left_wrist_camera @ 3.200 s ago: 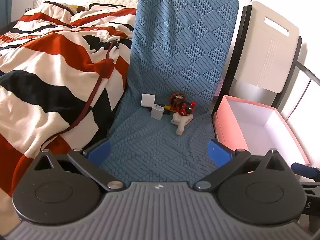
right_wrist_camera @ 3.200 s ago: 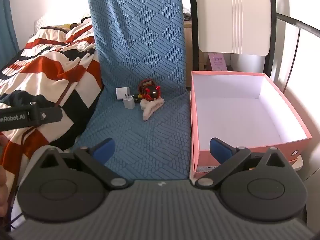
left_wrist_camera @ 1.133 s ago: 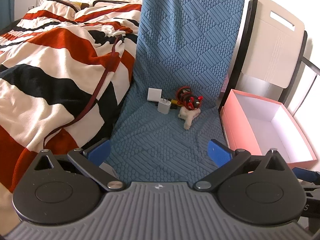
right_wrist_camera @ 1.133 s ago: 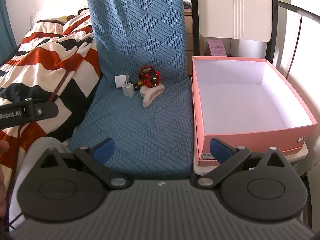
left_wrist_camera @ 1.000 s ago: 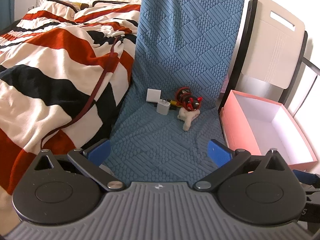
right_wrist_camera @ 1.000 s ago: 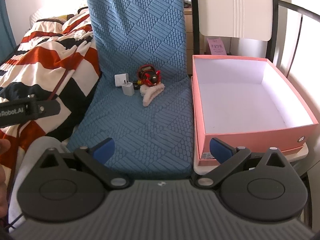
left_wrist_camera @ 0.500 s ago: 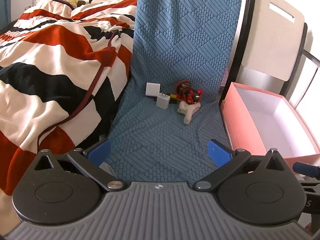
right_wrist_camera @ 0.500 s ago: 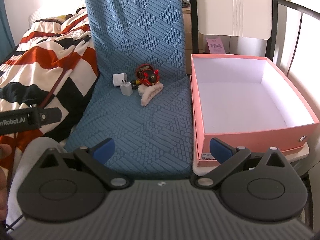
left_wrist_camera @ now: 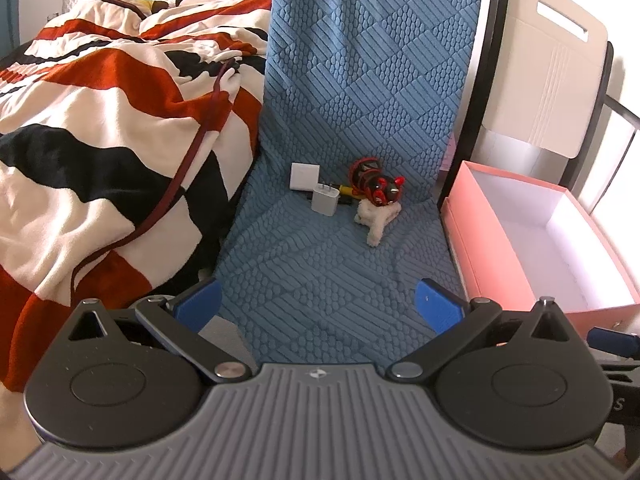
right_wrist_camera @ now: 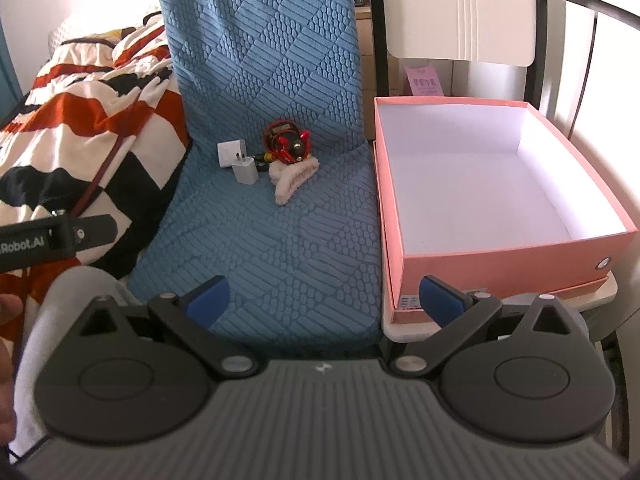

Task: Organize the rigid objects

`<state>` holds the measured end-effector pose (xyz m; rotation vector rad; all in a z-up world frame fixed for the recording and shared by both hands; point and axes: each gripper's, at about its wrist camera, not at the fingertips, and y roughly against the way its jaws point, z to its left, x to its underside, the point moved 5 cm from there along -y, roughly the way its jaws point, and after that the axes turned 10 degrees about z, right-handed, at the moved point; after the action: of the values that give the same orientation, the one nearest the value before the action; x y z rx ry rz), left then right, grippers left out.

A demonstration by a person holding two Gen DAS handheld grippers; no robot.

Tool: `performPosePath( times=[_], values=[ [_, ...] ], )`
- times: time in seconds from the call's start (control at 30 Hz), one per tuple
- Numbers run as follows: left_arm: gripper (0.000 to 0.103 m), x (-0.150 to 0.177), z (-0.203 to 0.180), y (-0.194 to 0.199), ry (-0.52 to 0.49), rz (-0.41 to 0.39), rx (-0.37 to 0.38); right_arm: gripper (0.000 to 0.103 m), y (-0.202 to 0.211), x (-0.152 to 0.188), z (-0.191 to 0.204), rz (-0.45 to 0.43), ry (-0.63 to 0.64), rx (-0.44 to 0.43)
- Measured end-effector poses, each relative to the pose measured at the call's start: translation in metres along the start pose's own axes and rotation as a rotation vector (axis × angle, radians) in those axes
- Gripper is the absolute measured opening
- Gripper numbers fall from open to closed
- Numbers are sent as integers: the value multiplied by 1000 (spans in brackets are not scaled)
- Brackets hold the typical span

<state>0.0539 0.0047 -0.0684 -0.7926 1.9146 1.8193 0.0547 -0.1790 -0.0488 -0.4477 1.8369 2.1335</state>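
Observation:
Small objects lie at the back of a blue textured chair seat (left_wrist_camera: 320,264): a white square block (left_wrist_camera: 305,176), a white charger plug (left_wrist_camera: 325,199), a red and black cat figurine (left_wrist_camera: 380,185) and a cream hair claw clip (left_wrist_camera: 377,218). They also show in the right wrist view: the block (right_wrist_camera: 231,153), the plug (right_wrist_camera: 245,171), the figurine (right_wrist_camera: 293,145) and the clip (right_wrist_camera: 292,178). An open, empty pink box (right_wrist_camera: 484,176) stands to the right of the seat. My left gripper (left_wrist_camera: 318,306) and right gripper (right_wrist_camera: 326,298) are both open and empty, near the seat's front edge.
A bed with a red, black and cream striped blanket (left_wrist_camera: 100,120) lies left of the chair. The box lid (left_wrist_camera: 552,80) leans upright behind the box (left_wrist_camera: 520,240). A black metal frame (right_wrist_camera: 576,12) runs at the right. The left gripper's body (right_wrist_camera: 52,236) shows at the left of the right wrist view.
Both grippers have drifted slightly, so the objects sit a little differently in each view. Both stay open and empty. The objects and the box have not moved.

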Motion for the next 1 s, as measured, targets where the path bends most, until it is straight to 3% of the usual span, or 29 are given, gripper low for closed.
performPosePath(
  times=[0.27,0.67,1.0],
  values=[
    [103,-3,3,-19,-2,-5,10,103,-10,0,4,14,4,-34],
    [103,-30,21,-103,-13,49,41,103,-64,-23,9,64,33,-46],
    [103,-58,19,-166,14,29,90,99,-107,-52,15,6,67,-77]
  ],
)
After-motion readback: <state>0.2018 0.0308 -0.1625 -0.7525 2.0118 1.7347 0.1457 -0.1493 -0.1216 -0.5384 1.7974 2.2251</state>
